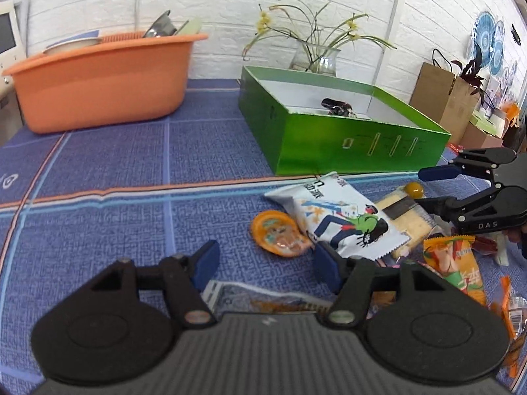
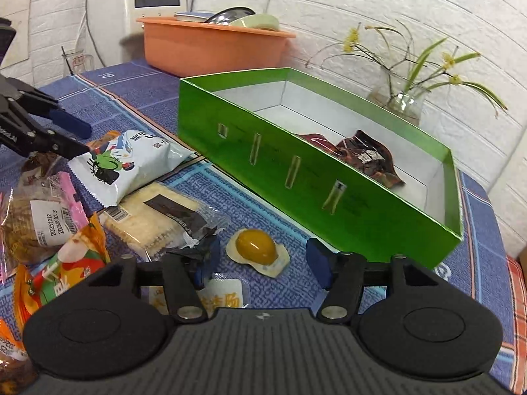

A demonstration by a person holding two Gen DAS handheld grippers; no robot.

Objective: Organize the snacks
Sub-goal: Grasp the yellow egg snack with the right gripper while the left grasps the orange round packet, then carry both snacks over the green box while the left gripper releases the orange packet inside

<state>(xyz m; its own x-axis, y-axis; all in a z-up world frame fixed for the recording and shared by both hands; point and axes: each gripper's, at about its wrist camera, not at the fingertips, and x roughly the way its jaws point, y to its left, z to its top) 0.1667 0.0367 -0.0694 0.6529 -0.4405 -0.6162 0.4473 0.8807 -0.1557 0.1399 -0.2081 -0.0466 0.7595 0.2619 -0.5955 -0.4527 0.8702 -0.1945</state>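
Observation:
A green box (image 1: 329, 138) (image 2: 296, 171) stands on the blue checked cloth with a dark red packet (image 2: 365, 158) inside. In front of it lies a heap of snacks: a white cartoon bag (image 1: 336, 217) (image 2: 128, 161), a cracker pack (image 1: 405, 217) (image 2: 158, 220), a round orange packet (image 1: 280, 233) and a yellow jelly cup (image 2: 257, 247) (image 1: 414, 188). My left gripper (image 1: 266, 266) (image 2: 82, 136) is open just short of the round orange packet, beside the white bag. My right gripper (image 2: 263, 261) (image 1: 428, 189) is wide open, with the jelly cup lying between its fingertips, untouched.
An orange basin (image 1: 105, 79) (image 2: 214, 49) with dishes stands at the back, and a glass vase (image 1: 316, 56) (image 2: 402, 102) of flowers behind the box. More packets lie nearby: an orange one (image 1: 457, 263) (image 2: 72, 263) and a wrapped bread (image 2: 42, 217). A brown paper bag (image 1: 441, 98) stands far right.

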